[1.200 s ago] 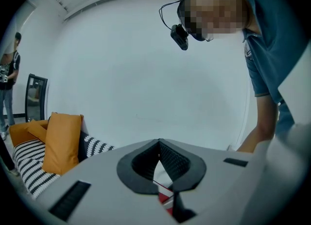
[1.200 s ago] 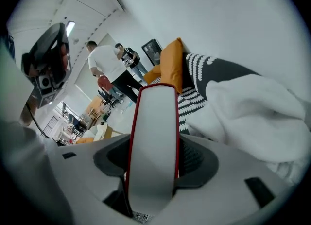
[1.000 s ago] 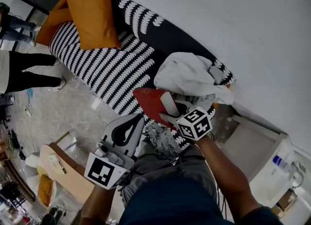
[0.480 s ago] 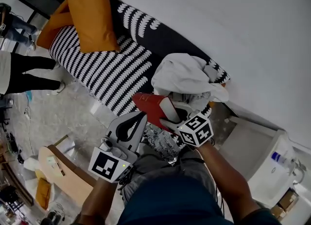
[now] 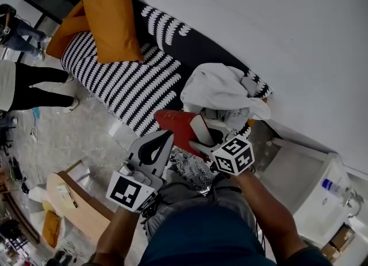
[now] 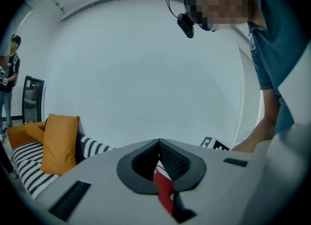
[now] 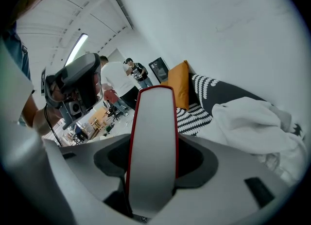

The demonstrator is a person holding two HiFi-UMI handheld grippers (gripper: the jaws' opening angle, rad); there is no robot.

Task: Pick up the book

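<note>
As seen over sofa [image 5: 132, 81] front edge: recorded red book [image 5: 175, 126] clamped between right gripper [image 5: 202, 135] jaws, page edge facing its camera, beside white cloth heap [image 5: 221, 89] on sofa. Recorded left gripper [image 6: 158, 144] jaws pressed together, empty, tips just beside book.

Orange cushion [image 5: 112, 23] on striped sofa [image 5: 129, 84]

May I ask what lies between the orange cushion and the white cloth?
Only the bare striped sofa seat, as the head view shows.
</note>
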